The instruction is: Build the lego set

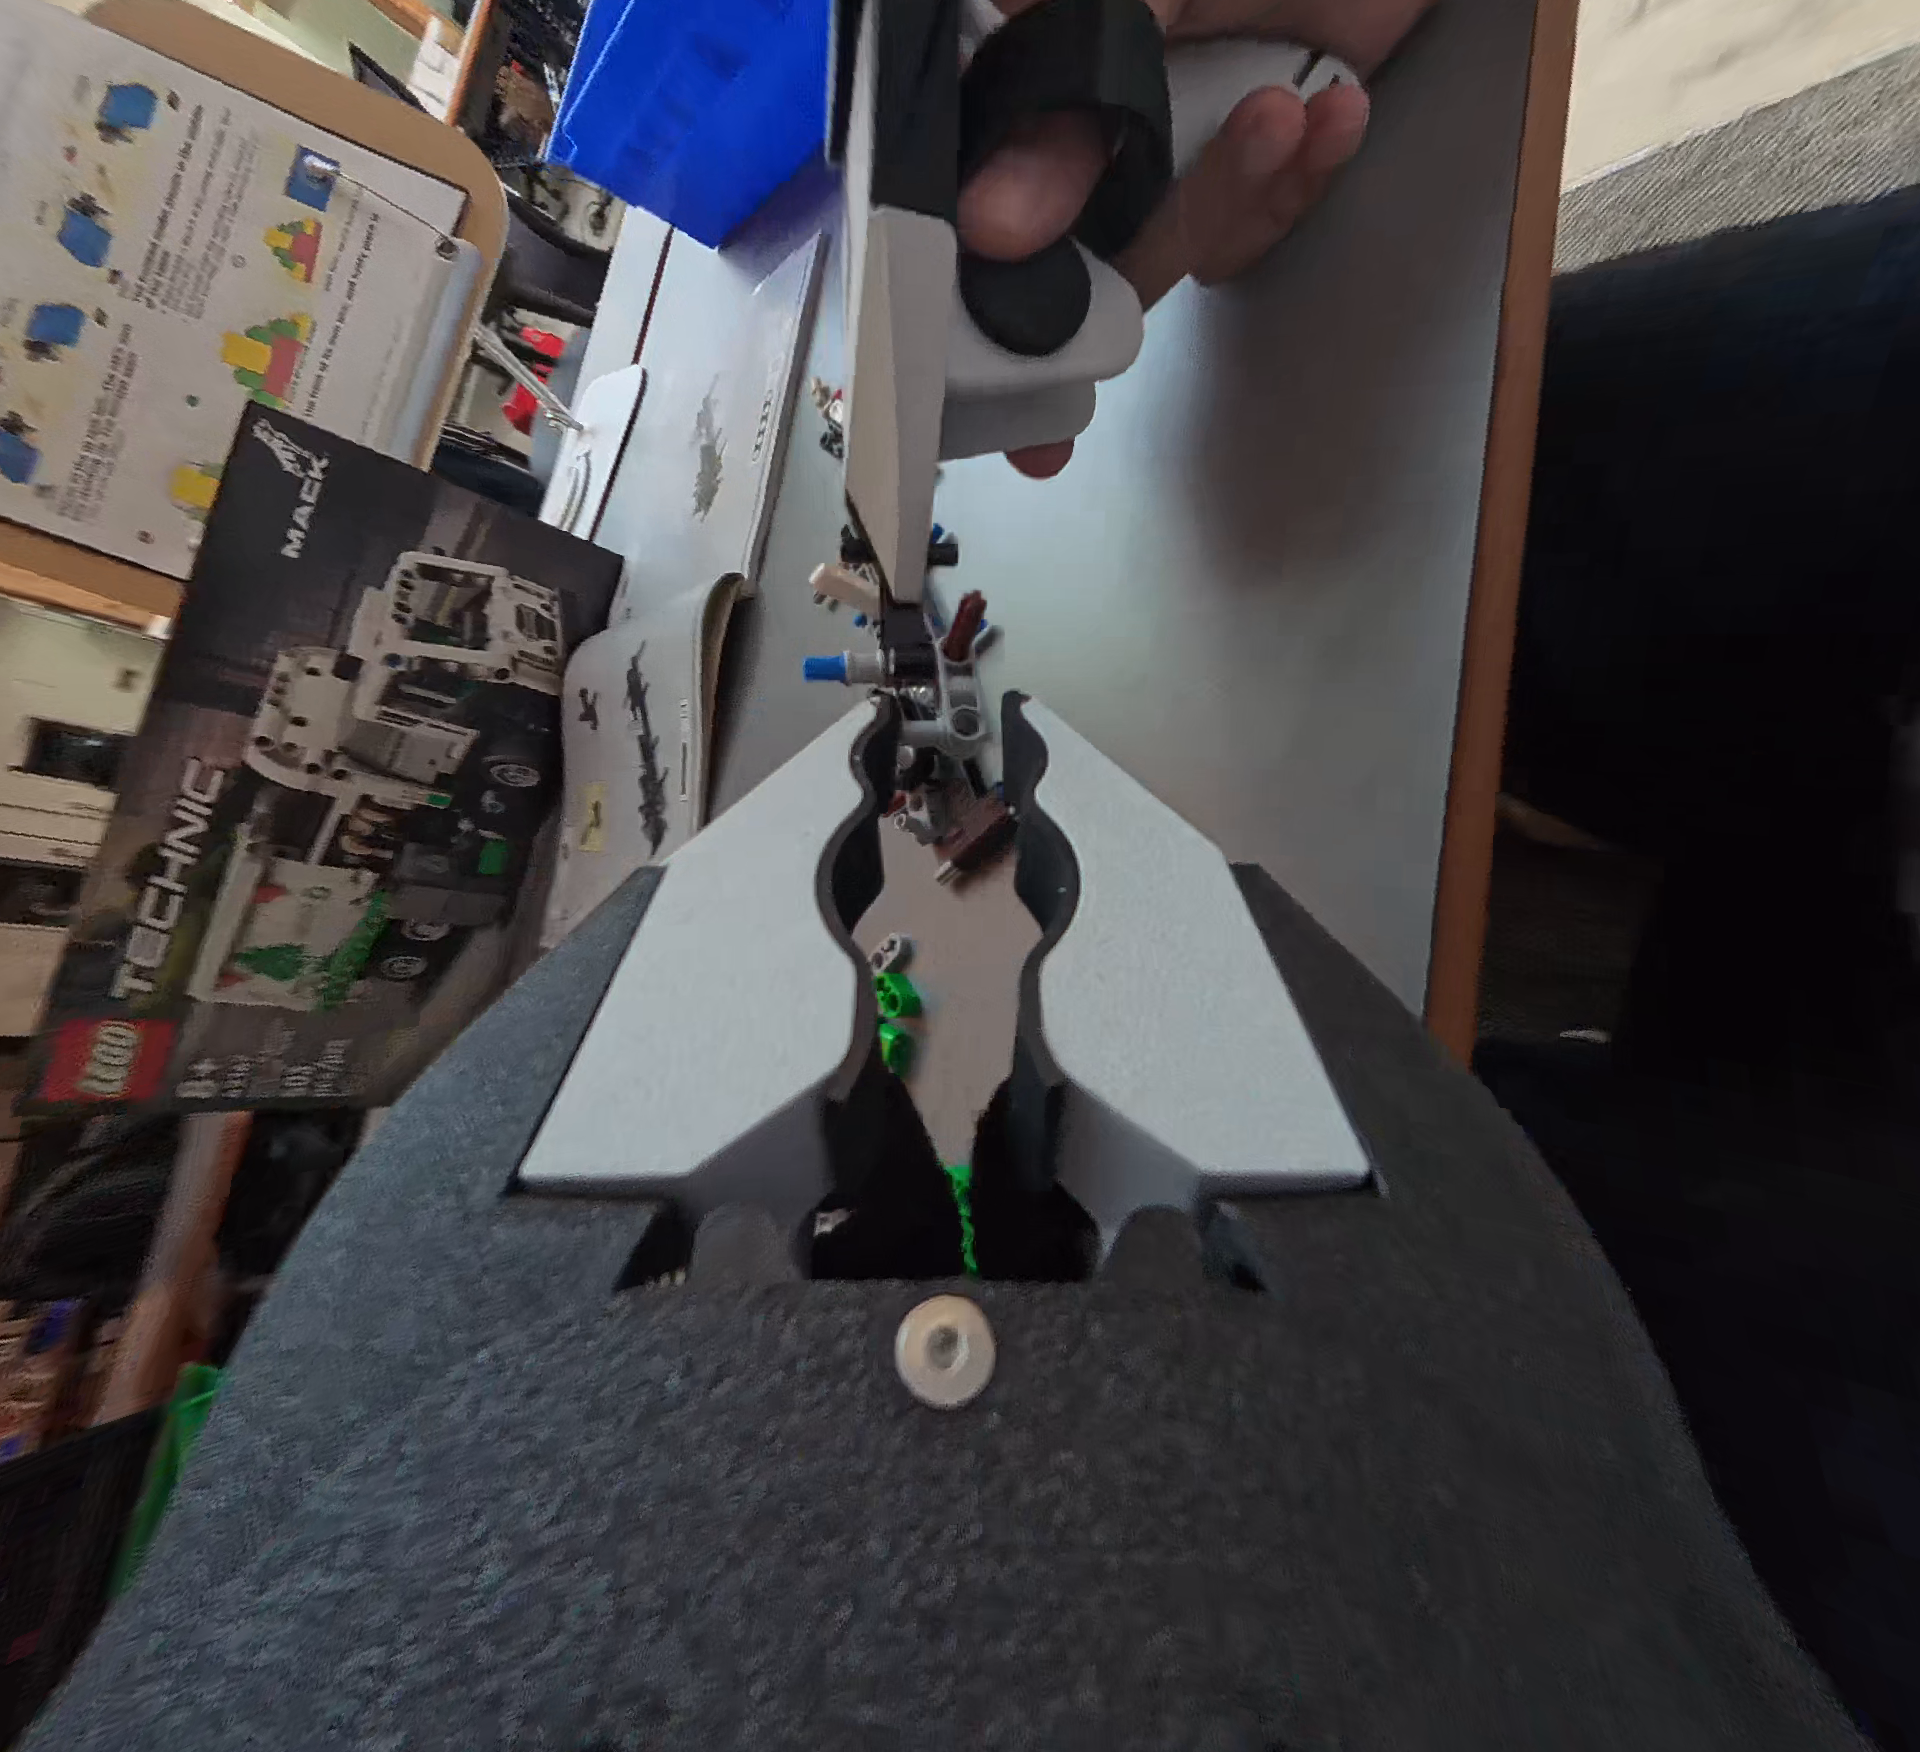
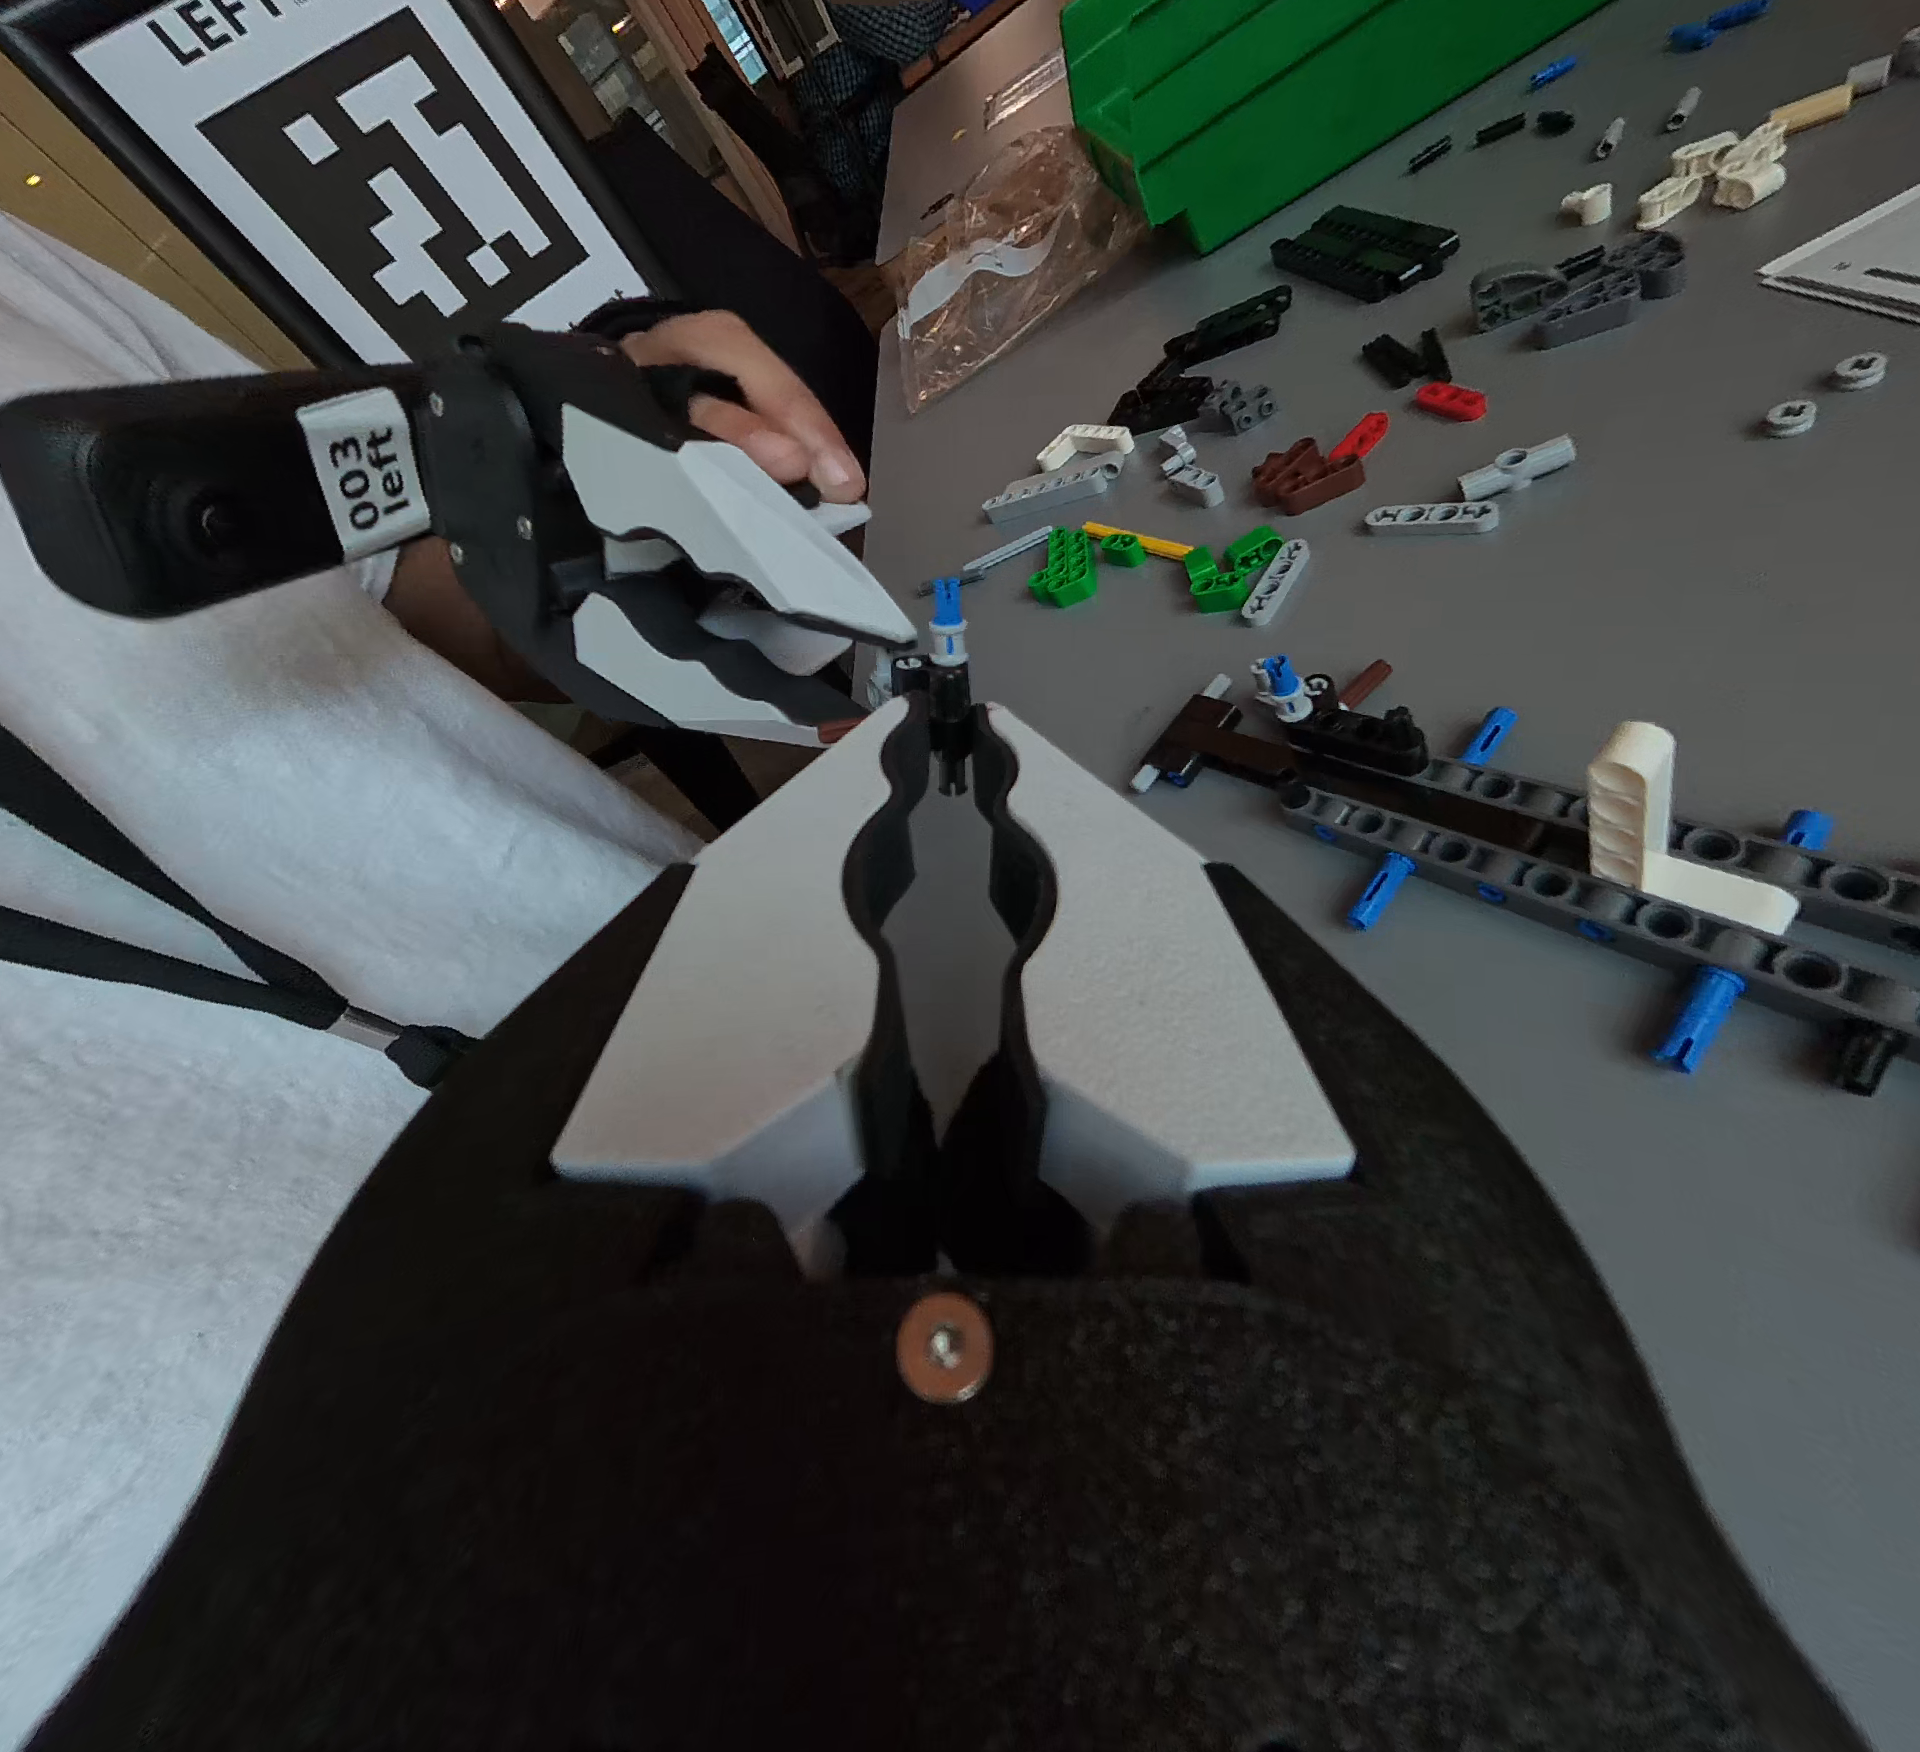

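My left gripper [image 1: 943,715] is shut on a small light-grey Technic connector [image 1: 961,710] with brown bits behind it. My right gripper [image 2: 945,715] is shut on a black connector [image 2: 948,731] that carries a blue and white pin [image 2: 945,627] on top. The two grippers meet tip to tip above the grey table [image 2: 1455,1390], and the two pieces touch. In the left wrist view the right gripper [image 1: 902,632] comes down from above, with the pin [image 1: 831,666] sticking out left. In the right wrist view the left gripper [image 2: 883,658] comes in from the left.
A long dark-grey beam frame [image 2: 1558,881] with blue pins and a white L-beam [image 2: 1652,829] lies at right. Loose parts [image 2: 1226,476], a green bin [image 2: 1403,19], a plastic bag [image 2: 997,248] and a booklet [image 2: 1860,258] lie behind. The set's box [image 1: 332,767] and a blue bin [image 1: 707,92] stand at left.
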Demonstrator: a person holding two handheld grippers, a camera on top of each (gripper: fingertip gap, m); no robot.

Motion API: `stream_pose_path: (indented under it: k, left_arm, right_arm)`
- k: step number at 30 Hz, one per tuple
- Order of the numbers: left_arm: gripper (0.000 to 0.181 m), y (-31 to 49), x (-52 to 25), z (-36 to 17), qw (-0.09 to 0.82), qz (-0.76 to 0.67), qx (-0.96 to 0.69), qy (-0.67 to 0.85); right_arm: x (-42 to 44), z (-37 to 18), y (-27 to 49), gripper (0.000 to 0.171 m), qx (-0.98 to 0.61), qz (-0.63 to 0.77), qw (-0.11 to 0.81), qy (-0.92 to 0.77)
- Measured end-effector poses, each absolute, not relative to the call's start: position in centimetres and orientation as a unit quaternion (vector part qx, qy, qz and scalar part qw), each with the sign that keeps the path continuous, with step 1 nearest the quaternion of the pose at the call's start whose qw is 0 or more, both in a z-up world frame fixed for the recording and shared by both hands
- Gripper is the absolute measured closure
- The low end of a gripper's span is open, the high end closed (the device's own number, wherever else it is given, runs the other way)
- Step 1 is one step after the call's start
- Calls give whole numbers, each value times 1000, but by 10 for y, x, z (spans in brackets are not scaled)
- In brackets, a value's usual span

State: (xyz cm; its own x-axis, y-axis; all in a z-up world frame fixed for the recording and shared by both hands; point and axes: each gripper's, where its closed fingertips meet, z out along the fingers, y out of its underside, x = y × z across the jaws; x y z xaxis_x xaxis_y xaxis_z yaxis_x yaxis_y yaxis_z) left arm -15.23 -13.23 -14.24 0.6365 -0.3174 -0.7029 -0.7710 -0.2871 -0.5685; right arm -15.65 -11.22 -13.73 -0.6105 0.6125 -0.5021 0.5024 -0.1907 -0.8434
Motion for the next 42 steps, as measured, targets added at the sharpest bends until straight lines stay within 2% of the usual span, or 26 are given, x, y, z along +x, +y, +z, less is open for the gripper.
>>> stream_pose_path:
  k: [6, 12, 14, 17, 31, 33, 37, 42]
  left_arm:
    - [154, -140, -150, -128, 517, -41, -824, 229]
    - [167, -129, -152, -118, 519, -210, -814, 156]
    - [166, -128, -152, -118, 515, -217, -814, 160]
    - [175, -132, -141, -118, 504, -245, -807, 185]
    - [176, -123, -142, -130, 471, -211, -831, 209]
    - [176, -119, -148, -133, 469, -192, -839, 198]
    - [176, -108, -171, -148, 452, -130, -872, 139]
    - [176, -96, -180, -162, 442, -81, -887, 102]
  right_arm:
    - [-152, -129, -111, 167, -416, 655, 37, -629]
    - [-147, -132, -126, 167, -383, 639, 11, -667]
    - [-144, -130, -129, 167, -369, 630, 12, -683]
    - [-141, -126, -129, 167, -357, 630, 12, -690]
    - [-140, -136, -119, 167, -373, 633, 5, -678]
    - [-143, -136, -114, 163, -391, 634, 8, -668]
    - [-149, -130, -85, 158, -445, 625, 63, -638]
    - [-153, -116, -45, 158, -487, 601, 187, -605]
